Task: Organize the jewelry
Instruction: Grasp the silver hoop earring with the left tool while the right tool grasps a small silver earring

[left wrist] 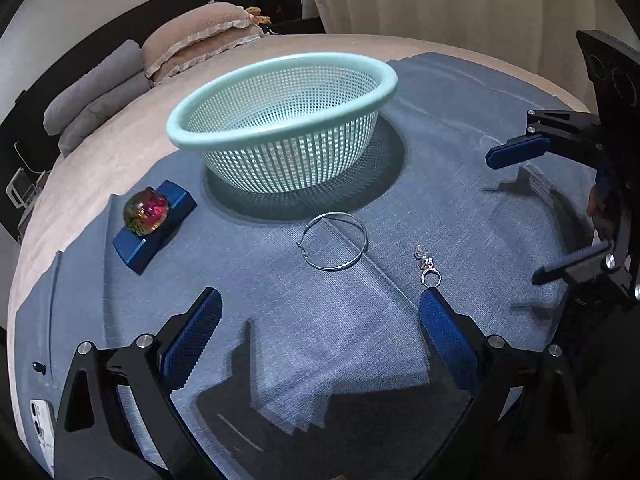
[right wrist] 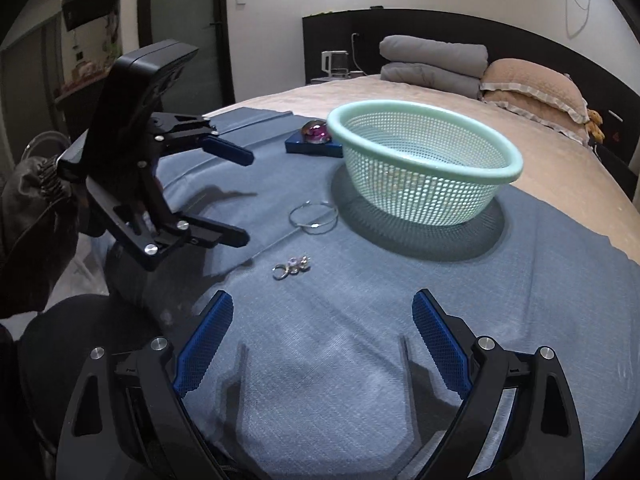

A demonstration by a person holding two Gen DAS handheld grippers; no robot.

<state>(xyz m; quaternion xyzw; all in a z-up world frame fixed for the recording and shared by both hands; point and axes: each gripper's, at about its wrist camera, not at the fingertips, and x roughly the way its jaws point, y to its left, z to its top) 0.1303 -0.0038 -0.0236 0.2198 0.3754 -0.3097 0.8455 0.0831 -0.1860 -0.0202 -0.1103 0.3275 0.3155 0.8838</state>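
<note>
A mint green mesh basket (left wrist: 282, 92) stands on a blue cloth (left wrist: 320, 340); it also shows in the right wrist view (right wrist: 424, 160). A thin silver bangle (left wrist: 333, 245) lies just in front of it, also in the right wrist view (right wrist: 314, 218). A small ring with clear stones (left wrist: 427, 266) lies to the bangle's right, also in the right wrist view (right wrist: 291, 267). My left gripper (left wrist: 320, 332) is open and empty, hovering before the jewelry. My right gripper (right wrist: 322, 336) is open and empty; it shows at the right in the left wrist view (left wrist: 516, 216).
A multicoloured glass ball (left wrist: 146, 212) rests on a blue block (left wrist: 138, 246) left of the basket. The cloth lies on a beige bed (left wrist: 120, 152) with pillows (left wrist: 192, 40) and folded grey blankets (left wrist: 96, 88). A phone (left wrist: 42, 424) lies at the cloth's near left.
</note>
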